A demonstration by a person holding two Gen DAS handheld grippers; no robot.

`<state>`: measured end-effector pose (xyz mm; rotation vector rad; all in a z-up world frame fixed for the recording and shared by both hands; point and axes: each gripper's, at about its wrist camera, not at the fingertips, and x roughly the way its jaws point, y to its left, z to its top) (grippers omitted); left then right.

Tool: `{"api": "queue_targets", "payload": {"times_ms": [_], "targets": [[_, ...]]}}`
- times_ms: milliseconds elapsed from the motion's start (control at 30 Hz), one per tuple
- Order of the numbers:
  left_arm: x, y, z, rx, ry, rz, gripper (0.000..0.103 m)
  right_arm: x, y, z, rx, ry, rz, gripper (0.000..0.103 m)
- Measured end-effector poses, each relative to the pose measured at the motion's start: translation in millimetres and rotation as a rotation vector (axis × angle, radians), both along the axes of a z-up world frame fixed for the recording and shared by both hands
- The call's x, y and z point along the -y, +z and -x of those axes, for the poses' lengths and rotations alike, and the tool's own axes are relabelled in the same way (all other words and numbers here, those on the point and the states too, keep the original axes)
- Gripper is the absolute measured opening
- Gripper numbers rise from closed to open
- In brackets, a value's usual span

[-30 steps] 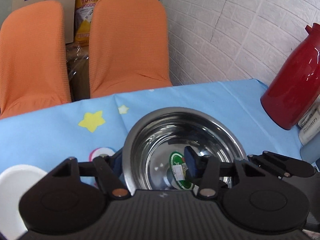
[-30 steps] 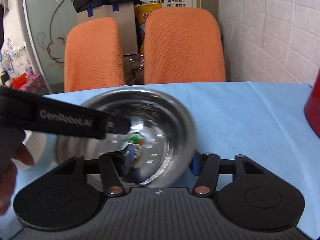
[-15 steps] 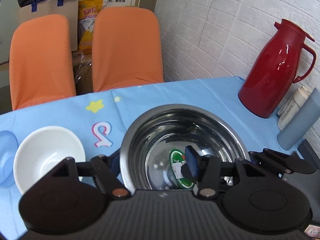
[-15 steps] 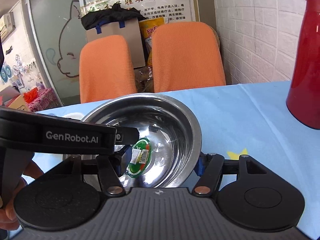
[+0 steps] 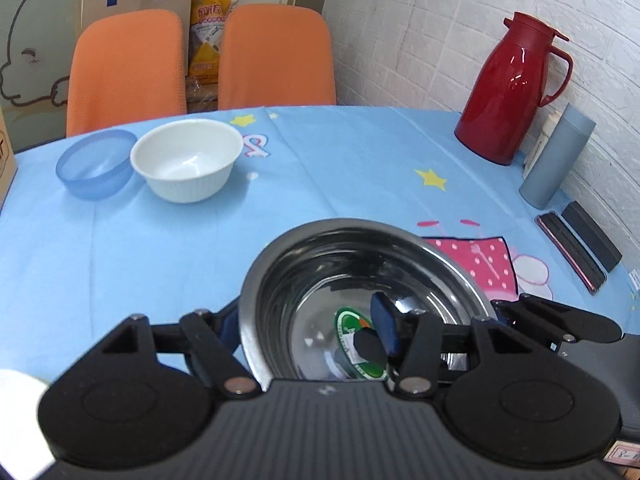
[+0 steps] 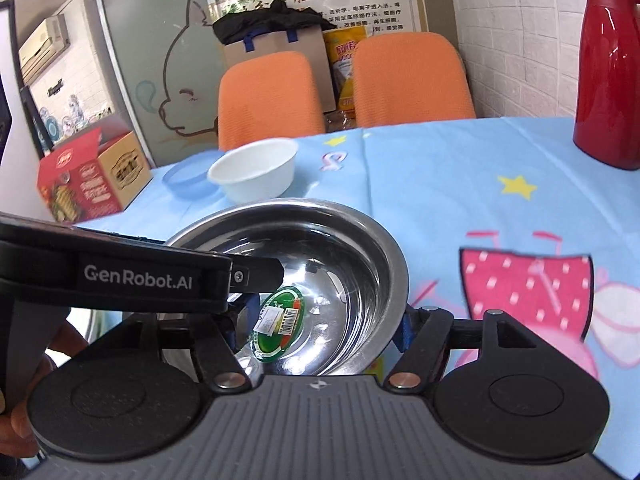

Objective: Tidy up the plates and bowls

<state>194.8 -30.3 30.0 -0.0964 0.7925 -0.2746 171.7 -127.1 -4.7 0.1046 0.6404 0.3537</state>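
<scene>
Carrying the round stainless-steel bowl (image 5: pixel 360 240) back across the blue-clothed tabletop (image 5: pixel 360 152), you now have the other bowls in sight.

Your left tool (image 5: pixel 304 322) grasps the bowl's near wall, one finger inside and one outside, though its jaws have just been opening slightly. Your right tool (image 6: pixel 324 320) has just been opening to full width and merely straddles the rim, released. The white ribbed plastic bowl (image 5: pixel 186 160) and translucent blue bowl (image 5: pixel 94 164), touching at the far left, have come into view, so nesting looks possible next.
</scene>
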Motion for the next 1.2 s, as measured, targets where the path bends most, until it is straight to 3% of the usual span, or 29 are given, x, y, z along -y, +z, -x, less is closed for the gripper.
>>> {"api": "queue_targets", "payload": {"times_ms": [200,667,800,867,1200], "targets": [[-6,-13,30,-0.001,0.01,-0.013,0.053,-14,-11,26,-0.011,0.01,0.031,0.103],[13,-34,40,-0.016,-0.019,0.001,0.054,0,-29,42,-0.03,-0.008,0.049,0.103],[20,-36,41,0.0,-0.019,-0.031,0.061,0,-30,45,-0.018,0.009,0.061,0.103],[21,-36,42,0.006,-0.015,-0.034,0.072,2,-30,45,-0.021,0.013,0.046,0.103],[11,-17,49,0.042,0.009,-0.01,0.072,25,-22,52,-0.033,-0.006,-0.032,0.103]]}}
